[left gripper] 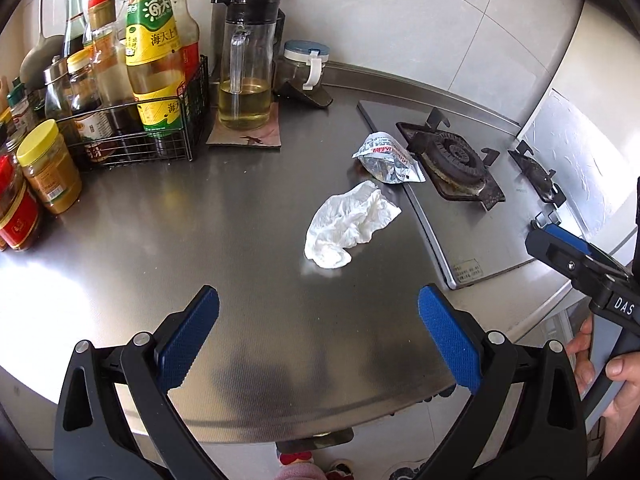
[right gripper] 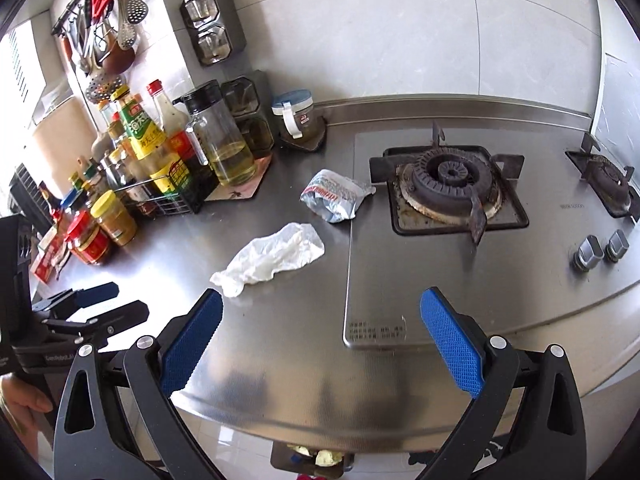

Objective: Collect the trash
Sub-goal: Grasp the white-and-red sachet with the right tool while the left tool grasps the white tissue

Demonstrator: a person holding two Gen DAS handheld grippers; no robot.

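Grippers both spread and empty: left gripper, right gripper, held over the near surface. Crumpled tissue lies ahead; foil wrapper beyond, against the stove. Judged: nothing collected yet; both pieces remain

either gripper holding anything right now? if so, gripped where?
Nothing held. Left gripper and right gripper are both open and empty above the counter; the crumpled tissue and foil wrapper lie untouched on the countertop.
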